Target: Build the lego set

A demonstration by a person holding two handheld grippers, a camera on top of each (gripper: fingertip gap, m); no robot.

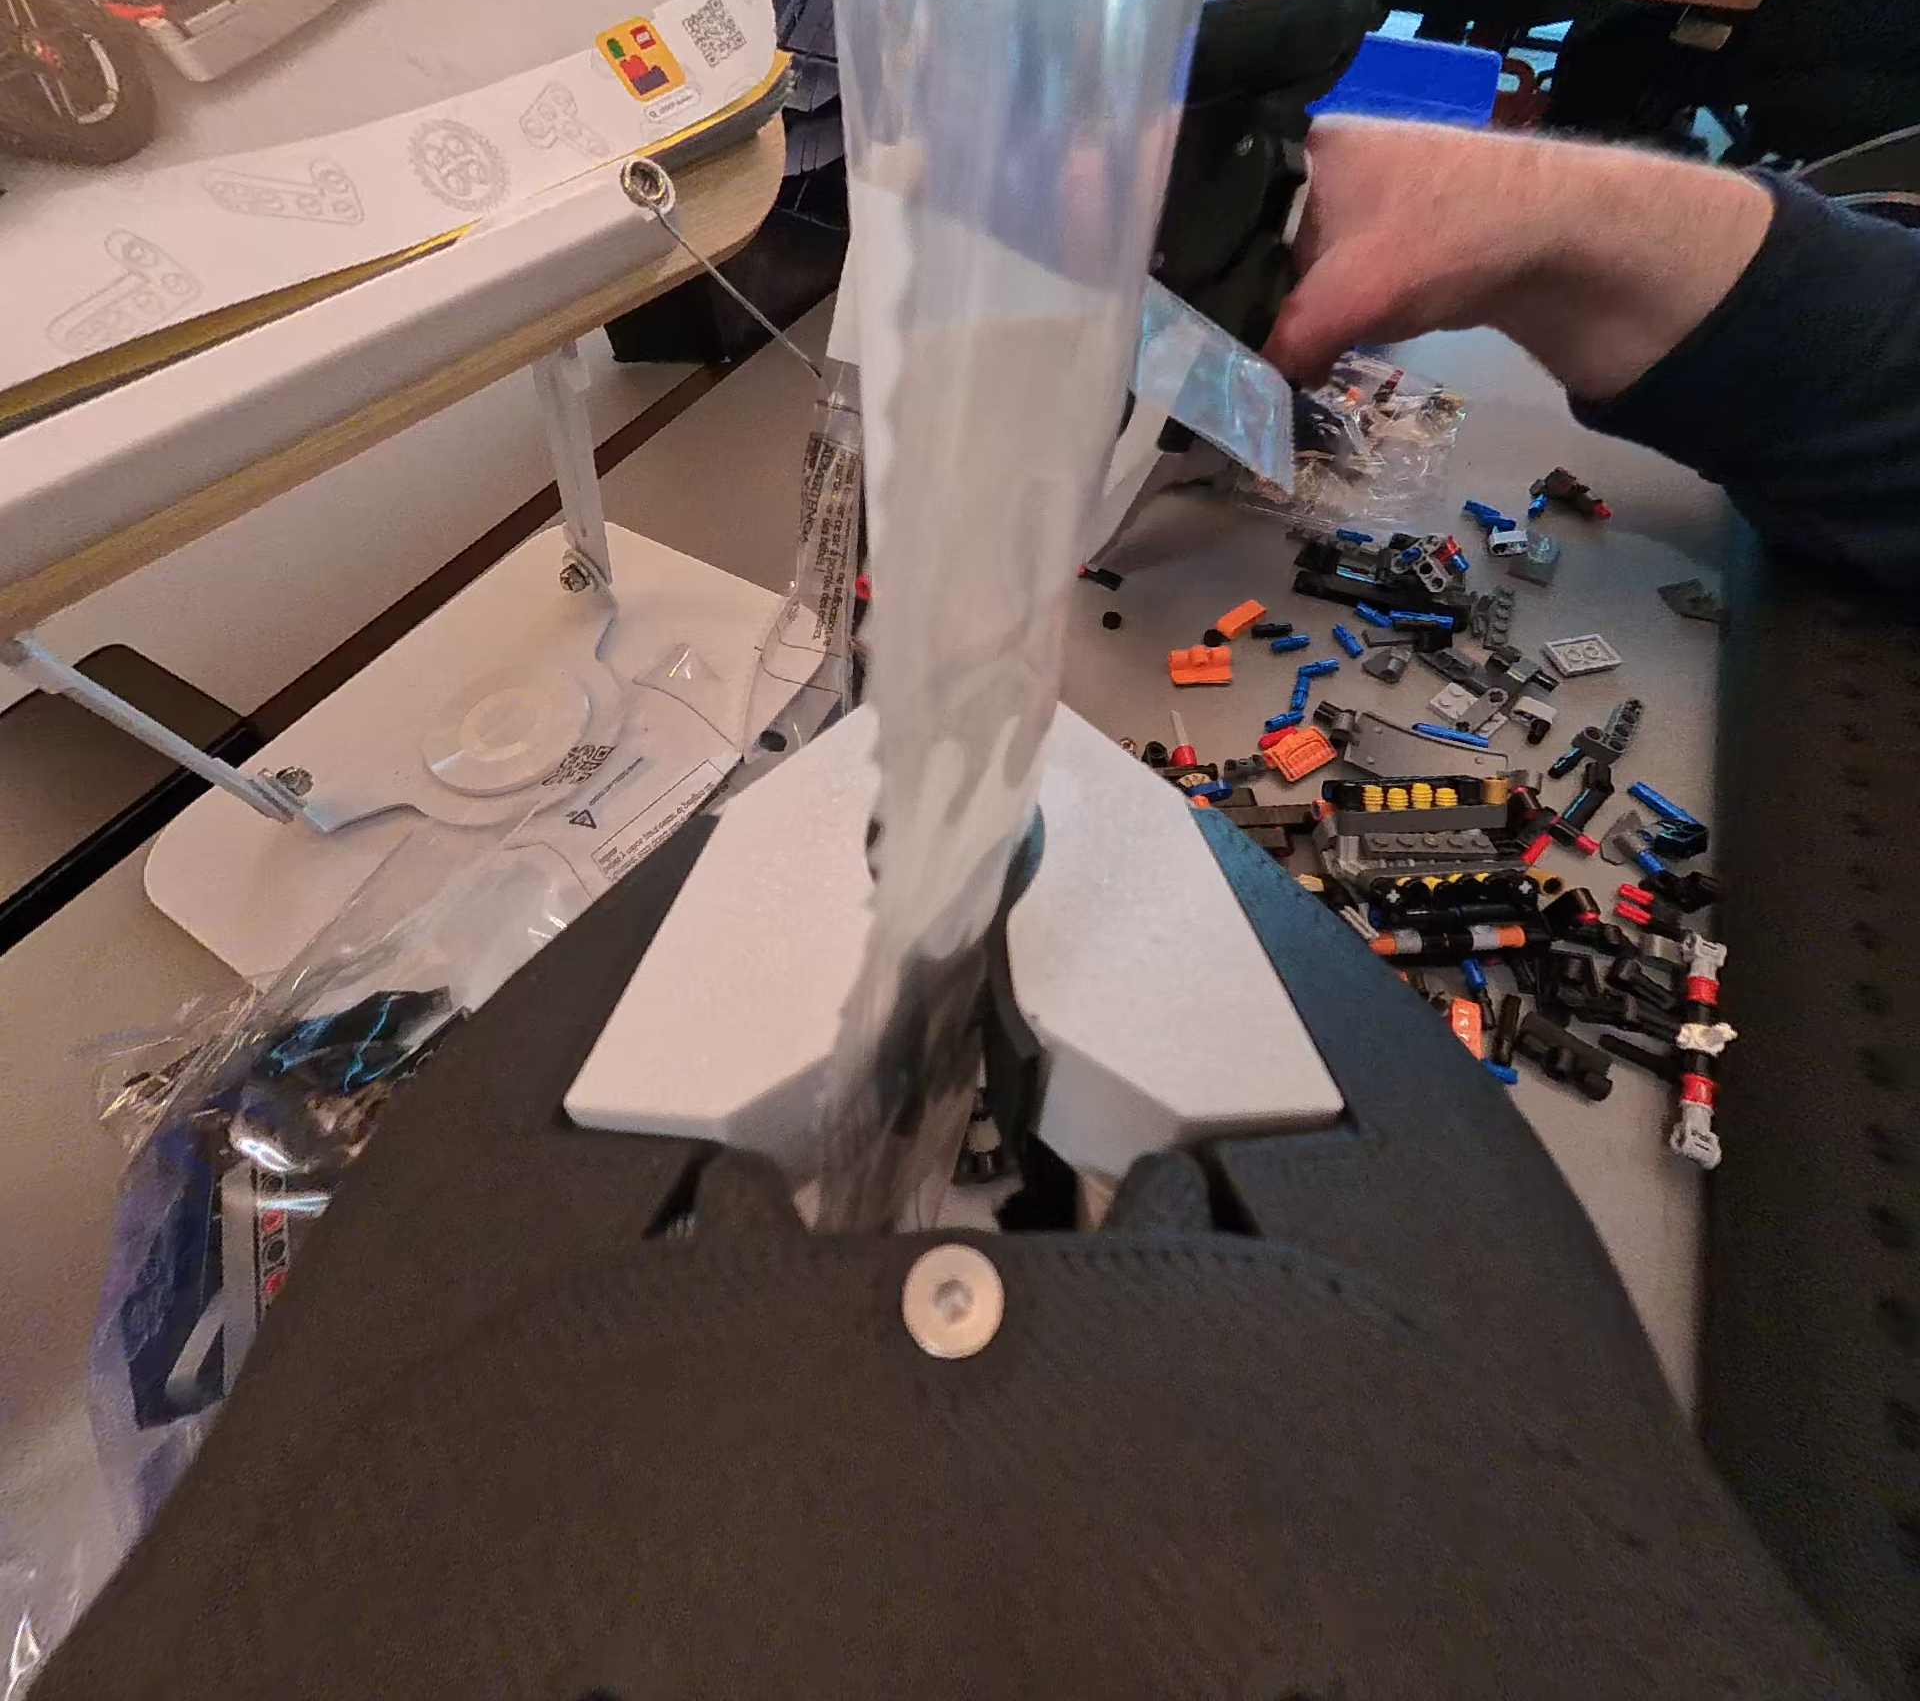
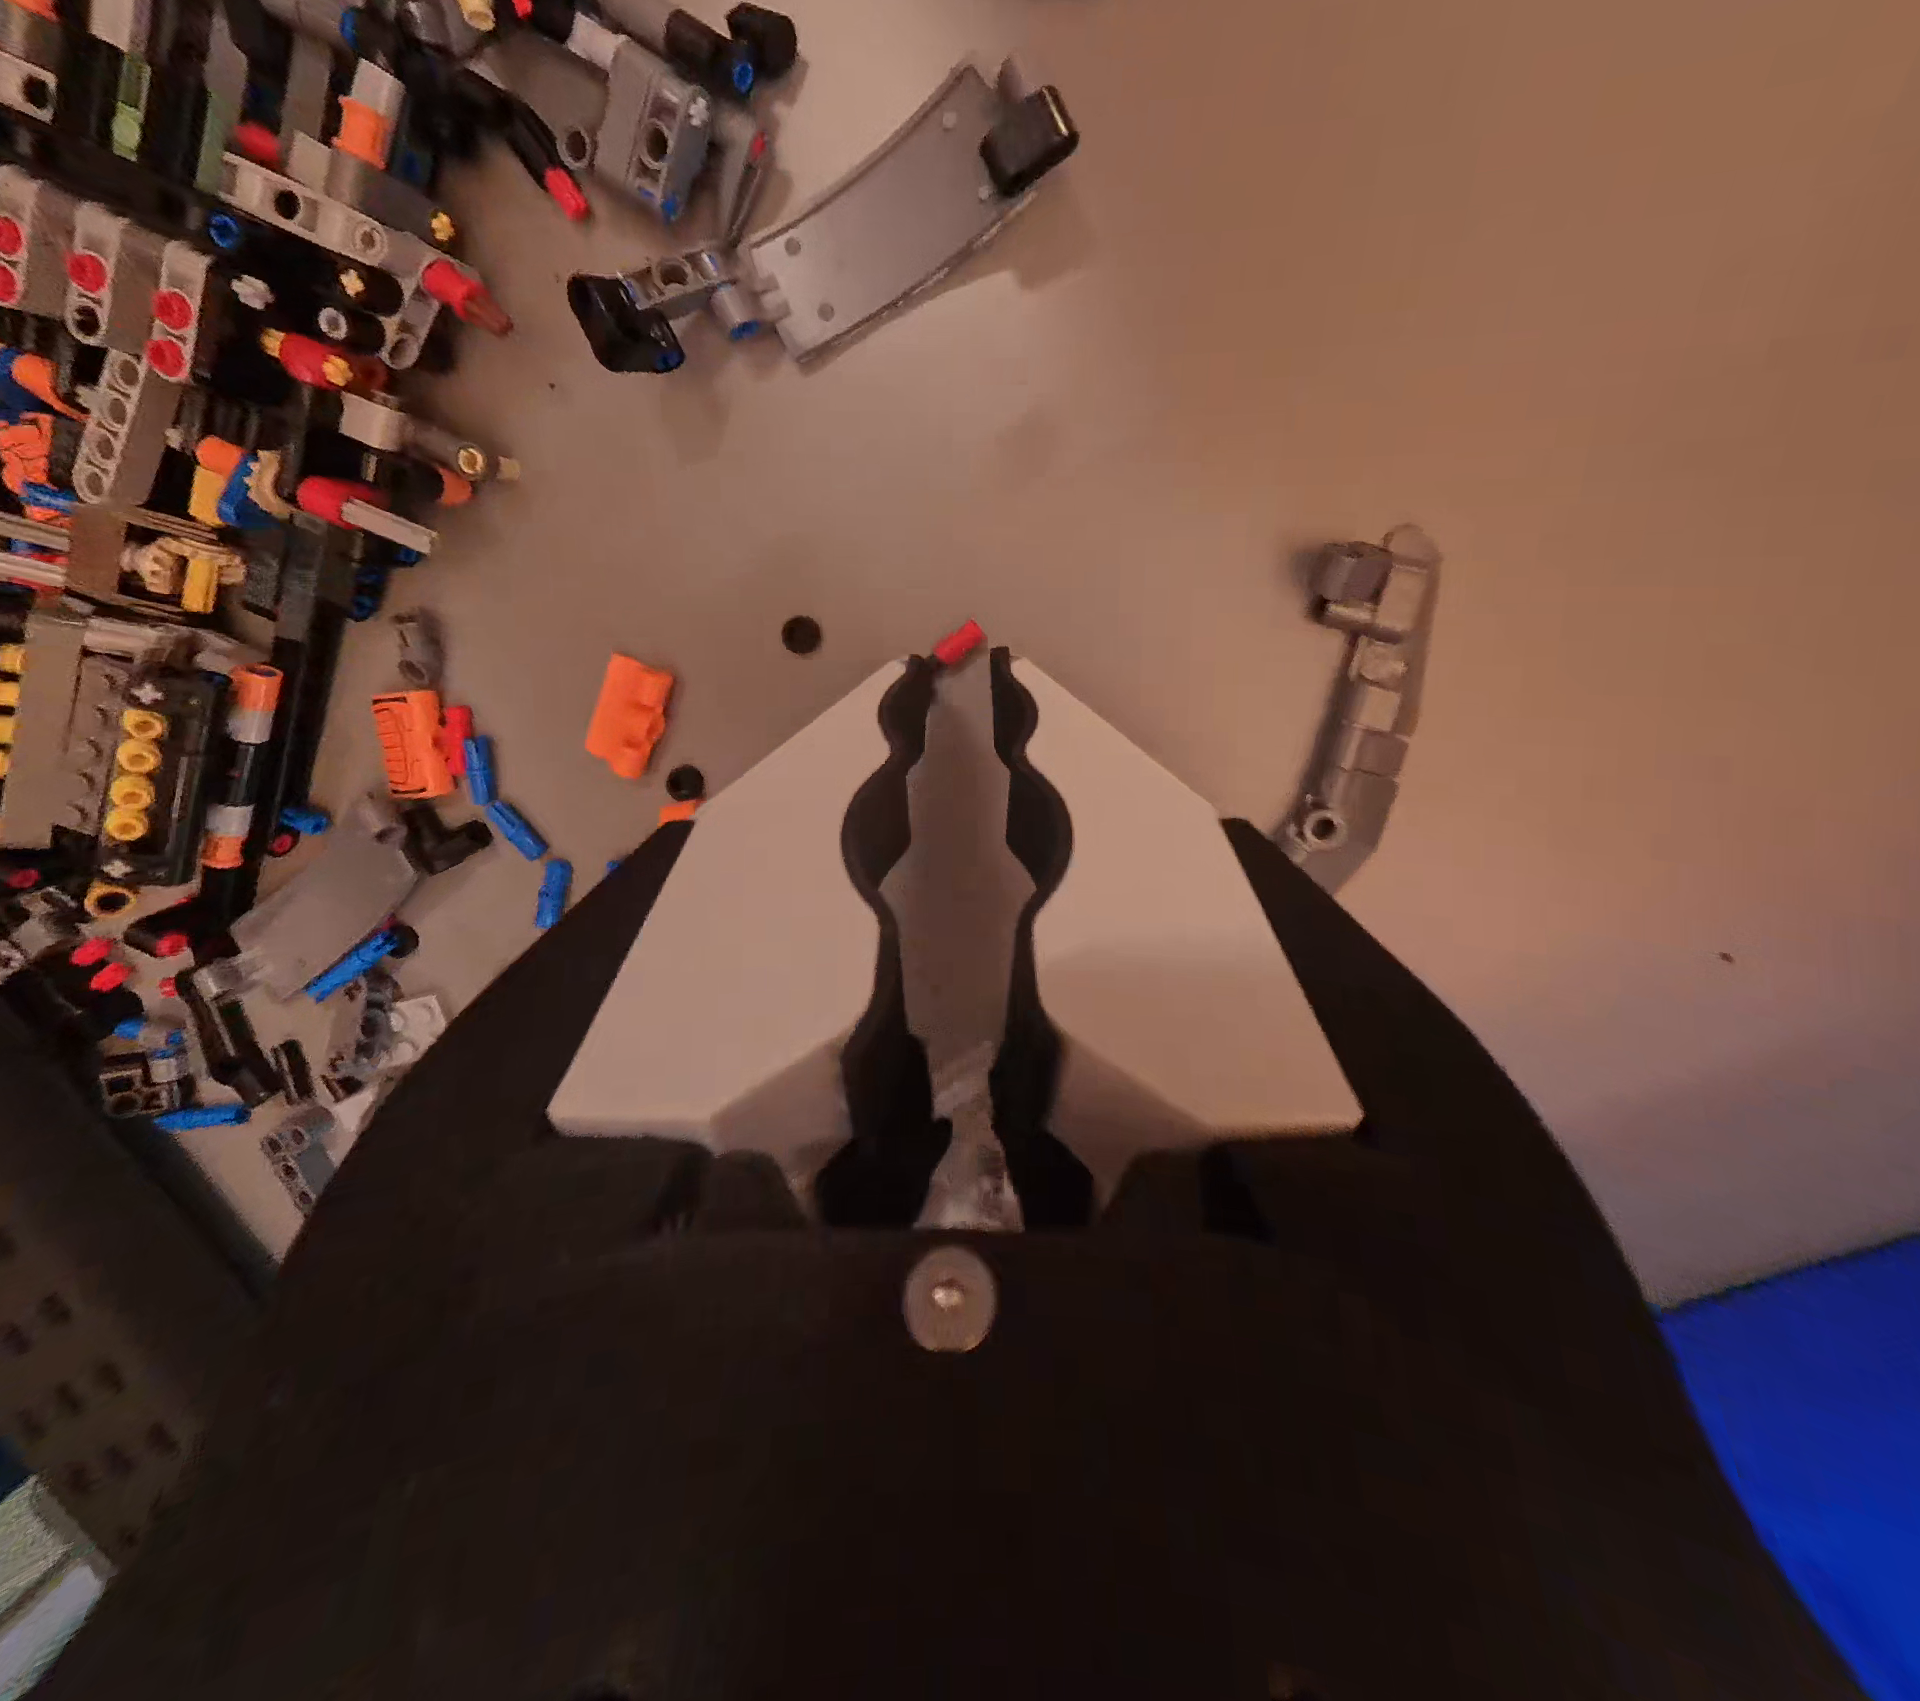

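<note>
Grey work surface (image 2: 1351, 301) in a shared workshop, w/ more tables behind. Left claw (image 1: 935, 872) is clamped on a clear plastic bag (image 1: 997, 301), lifted so it stands upright, prob. to keep it clear of the parts. A bare hand (image 1: 1455, 259) reaches across to a second bag of small parts (image 1: 1371, 425), apparently to open or move it. Instruction booklet (image 1: 312, 93) sits propped on a white stand (image 1: 468, 768), tilted for easy reading. Loose lego pieces (image 1: 1455, 820) lie spread at right so each can be picked out.

Right claw (image 2: 956, 664) hangs low over the surface, jaws nearly together w/ a narrow gap, holding nothing; a small red pin (image 2: 958, 641) lies just past its tips, likely the next pick. The part-built model (image 2: 156, 301) sits well left; a curved grey panel (image 2: 883, 228) lies between.
</note>
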